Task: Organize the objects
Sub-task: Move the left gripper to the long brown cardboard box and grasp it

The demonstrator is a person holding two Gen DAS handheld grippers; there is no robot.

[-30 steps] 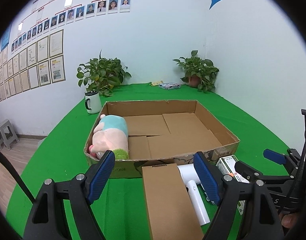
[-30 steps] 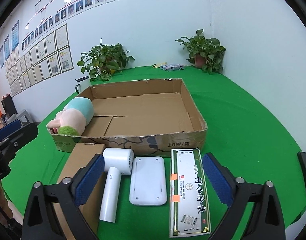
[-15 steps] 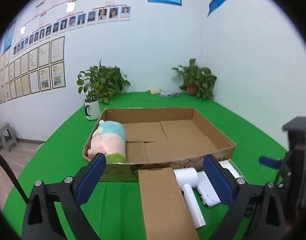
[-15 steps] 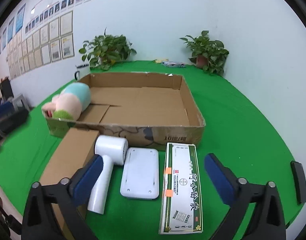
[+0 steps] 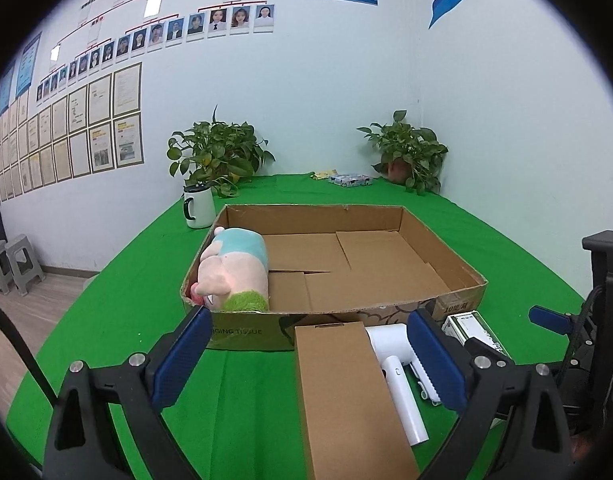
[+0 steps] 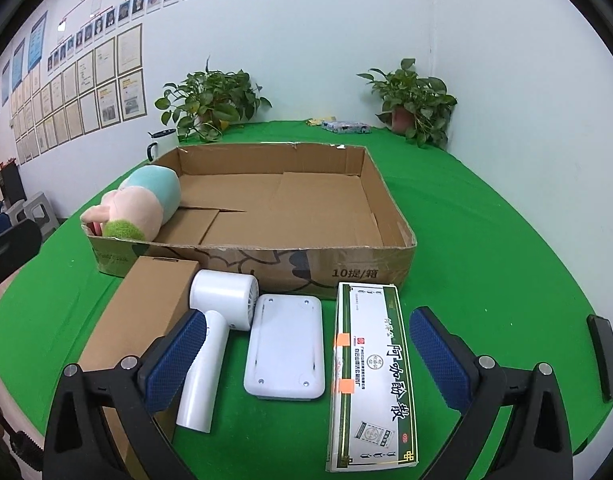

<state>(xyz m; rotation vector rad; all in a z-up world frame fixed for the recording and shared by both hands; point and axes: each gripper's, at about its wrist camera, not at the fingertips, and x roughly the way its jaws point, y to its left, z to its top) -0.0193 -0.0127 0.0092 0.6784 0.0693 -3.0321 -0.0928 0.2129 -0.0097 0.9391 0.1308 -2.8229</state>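
Right now both grippers hang over the near edge of the green counter point(image 6: 486, 216) w/ jaws spread wide, nothing between them. Left gripper point(image 5: 306, 356) sits above a plain brown box point(image 5: 346, 396) that lies lengthwise toward the camera; no print visible on it. Right gripper point(image 6: 306, 356) sits above a white flat device point(image 6: 285, 350) lying underside up, screws at the corners, no readable label. Just left of that device lies a white hair dryer point(image 6: 216, 332), head toward the tray, handle toward the camera, touching or nearly touching the brown box's side. Right of the device lies a long white-and-green medicine box point(image 6: 370, 380) w/ large green Chinese characters down its length, a red round logo, a small "OTC" mark near the bottom end and two orange tape strips on its left edge; rest of the small print too fine to read. Behind all four stands a shallow cardboard tray point(image 6: 306, 268), front wall printed "10提/箱" at right; from the left wrist view the same wall reads "...GING TISSUE" at left. Inside, in the near-left corner against the left wall, lies a plush toy point(image 6: 142, 204), pink, teal and green. Farther back: a white mug point(image 5: 198, 208) w/ dark lid, two potted plants point(image 5: 218, 156), and framed certs and portrait photos on the wall point(image 5: 306, 100), text unreadable.
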